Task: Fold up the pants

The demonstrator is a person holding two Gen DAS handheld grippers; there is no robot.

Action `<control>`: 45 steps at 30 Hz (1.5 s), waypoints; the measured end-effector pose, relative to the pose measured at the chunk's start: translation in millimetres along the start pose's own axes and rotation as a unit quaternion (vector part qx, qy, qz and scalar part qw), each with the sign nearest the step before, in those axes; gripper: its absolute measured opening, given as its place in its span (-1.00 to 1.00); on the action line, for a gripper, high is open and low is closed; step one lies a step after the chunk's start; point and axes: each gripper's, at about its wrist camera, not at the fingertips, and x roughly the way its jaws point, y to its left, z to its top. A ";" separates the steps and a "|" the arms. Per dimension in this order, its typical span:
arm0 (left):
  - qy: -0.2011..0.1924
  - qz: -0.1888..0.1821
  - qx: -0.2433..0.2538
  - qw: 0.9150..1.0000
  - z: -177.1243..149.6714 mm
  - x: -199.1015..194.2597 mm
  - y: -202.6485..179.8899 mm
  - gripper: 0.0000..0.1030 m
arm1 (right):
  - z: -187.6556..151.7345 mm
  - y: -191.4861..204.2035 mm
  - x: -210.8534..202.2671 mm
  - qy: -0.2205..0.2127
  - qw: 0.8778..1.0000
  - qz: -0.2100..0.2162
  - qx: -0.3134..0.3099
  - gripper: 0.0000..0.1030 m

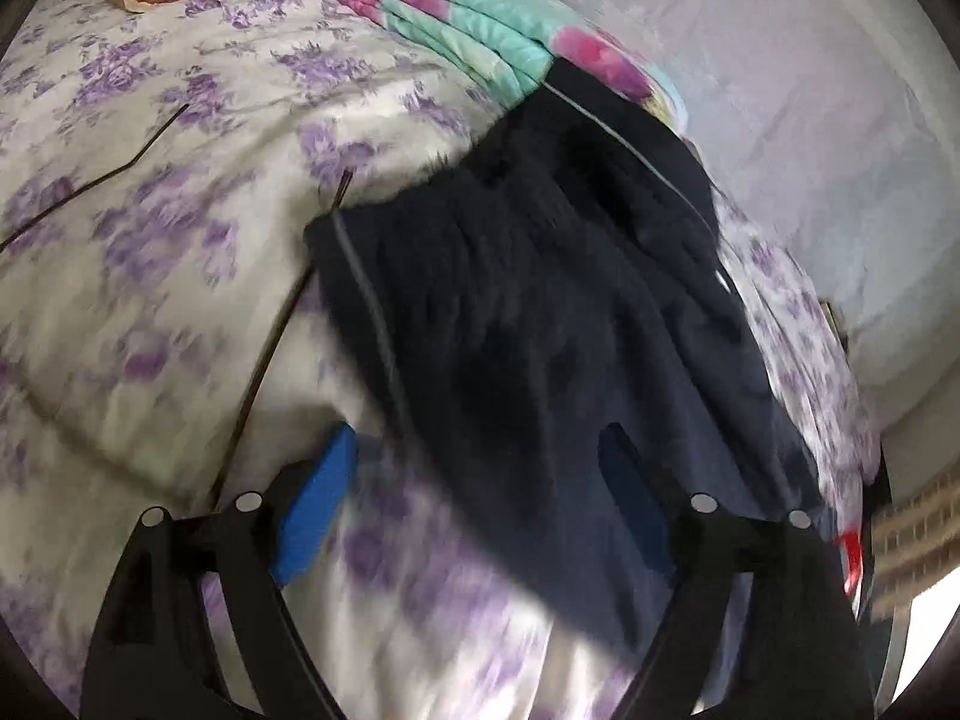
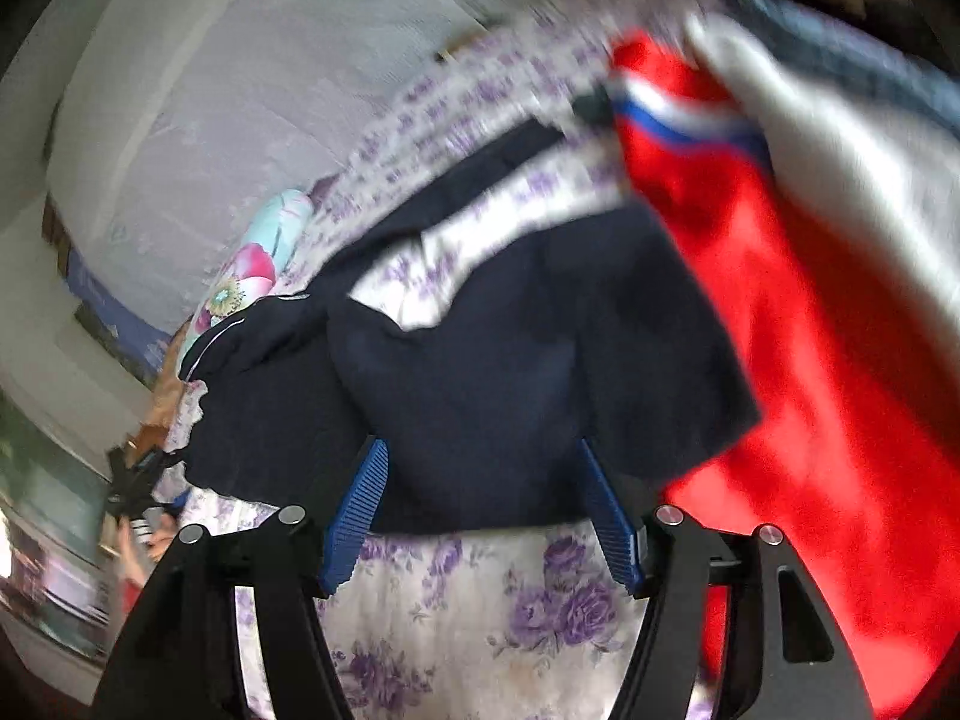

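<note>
Left gripper (image 1: 474, 504) and right gripper (image 2: 483, 510) gape empty over dark navy fabric pants (image 1: 540, 312); the adjacent red garment (image 2: 810, 330) risks snagging.

One pair of dark navy pants (image 1: 540, 312) lies on one bedsheet (image 1: 150, 252) printed with purple flowers. One folded quilt (image 1: 468, 30) in teal and pink sits beside it. One red garment (image 2: 798, 324) with a blue and white stripe lies nearby. Two grippers show, the left gripper (image 1: 474, 510) and the right gripper (image 2: 486, 510), each with two blue pads.
</note>
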 end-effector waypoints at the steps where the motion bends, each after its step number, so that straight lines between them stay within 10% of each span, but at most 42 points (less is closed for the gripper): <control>1: -0.007 0.006 -0.007 1.000 0.9 1.9 -1.7 0.46 | -0.4 -5.6 8.0 0.009 1.000 0.010 0.019 0.27; 3: -0.021 0.026 -0.003 0.999 0.3 1.2 -6.0 -0.46 | 4.2 -12.1 18.7 0.003 0.999 0.015 0.034 0.24; 6: -0.026 0.014 0.015 0.999 -3.3 -9.2 -2.8 -0.83 | 17.8 -10.7 30.2 -0.009 0.999 0.019 0.042 0.22; 15: -0.060 -0.039 0.047 0.996 -21.5 -103.5 1.5 -0.84 | -16.4 -11.1 -20.0 0.030 0.998 0.027 0.040 0.19; 21: -0.051 -0.047 0.011 0.998 -25.5 -126.0 27.6 -0.84 | -8.7 -8.5 15.8 0.020 0.999 0.020 0.018 0.14; 22: -0.046 -0.043 0.005 0.998 -25.4 -122.1 31.3 -0.85 | 0.1 -8.0 26.2 0.010 1.000 0.024 0.014 0.04; 24: -0.041 -0.031 0.001 0.999 -27.6 -116.6 34.6 -0.85 | 12.2 -9.3 37.4 -0.001 1.000 0.014 0.019 -0.87; 29: -0.027 -0.053 -0.010 0.998 -40.7 -134.3 47.7 -0.84 | 17.0 6.3 -16.7 -0.043 0.998 0.025 -0.044 -0.88; 37: 0.018 -0.013 -0.011 1.000 -89.3 -118.4 88.7 -0.67 | -9.7 -25.4 -29.2 0.027 0.996 -0.070 -0.056 -0.59; 41: -0.062 0.067 0.013 0.996 -85.6 -168.9 88.7 -0.03 | 4.8 -9.7 -85.6 -0.073 0.984 -0.133 -0.088 -0.21; 45: -0.123 0.100 0.041 0.987 -72.4 -193.4 75.1 0.08 | 37.0 14.5 -97.6 -0.133 0.976 -0.125 -0.117 -0.12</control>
